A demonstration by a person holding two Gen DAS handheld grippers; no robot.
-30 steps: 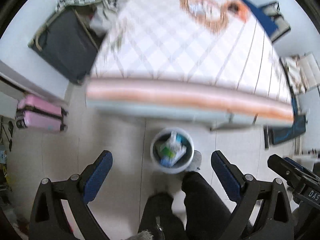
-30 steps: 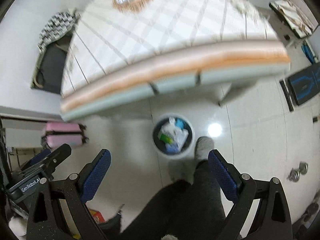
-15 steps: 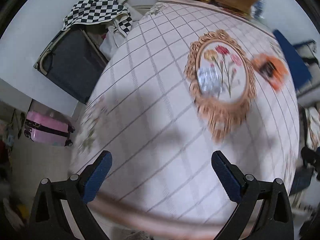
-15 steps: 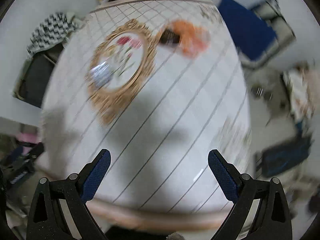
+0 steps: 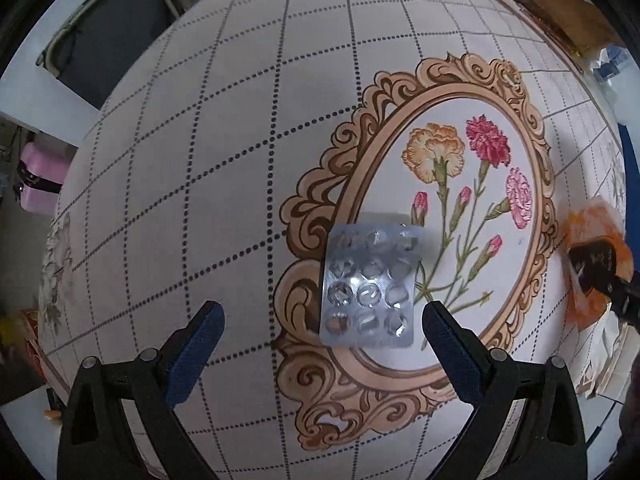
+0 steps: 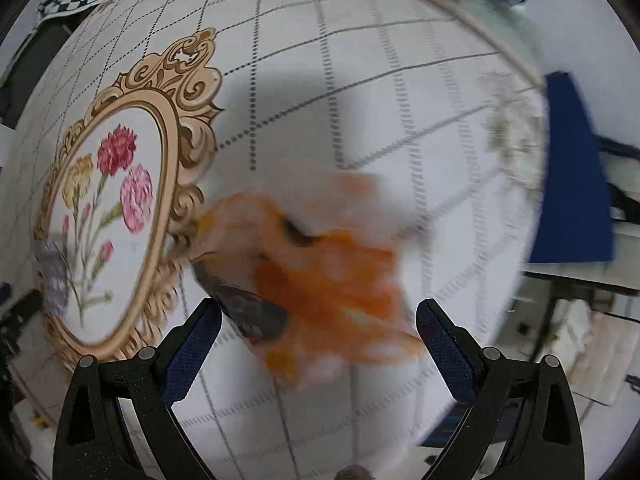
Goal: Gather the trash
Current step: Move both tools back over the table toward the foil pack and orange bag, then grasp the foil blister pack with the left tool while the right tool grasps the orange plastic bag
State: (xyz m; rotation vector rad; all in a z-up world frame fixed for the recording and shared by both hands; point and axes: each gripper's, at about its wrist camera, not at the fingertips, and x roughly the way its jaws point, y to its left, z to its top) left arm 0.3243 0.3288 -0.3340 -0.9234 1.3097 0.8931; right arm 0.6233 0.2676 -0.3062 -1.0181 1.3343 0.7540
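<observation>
Left wrist: hand-held gripper (image 5: 322, 332) gapes over an empty blister pack (image 5: 368, 285), light, stiff, flat; pinch its edges.

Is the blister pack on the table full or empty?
Mostly empty, it seems: the blister pack lies flat on the tablecloth and its pockets look crushed and clear. One lower-left pocket looks darker; cannot tell.

A checked worktop (image 5: 208, 184) with a printed flower frame carries an empty blister pack (image 5: 370, 290) at centre and an orange wrapper (image 6: 320, 280).
</observation>
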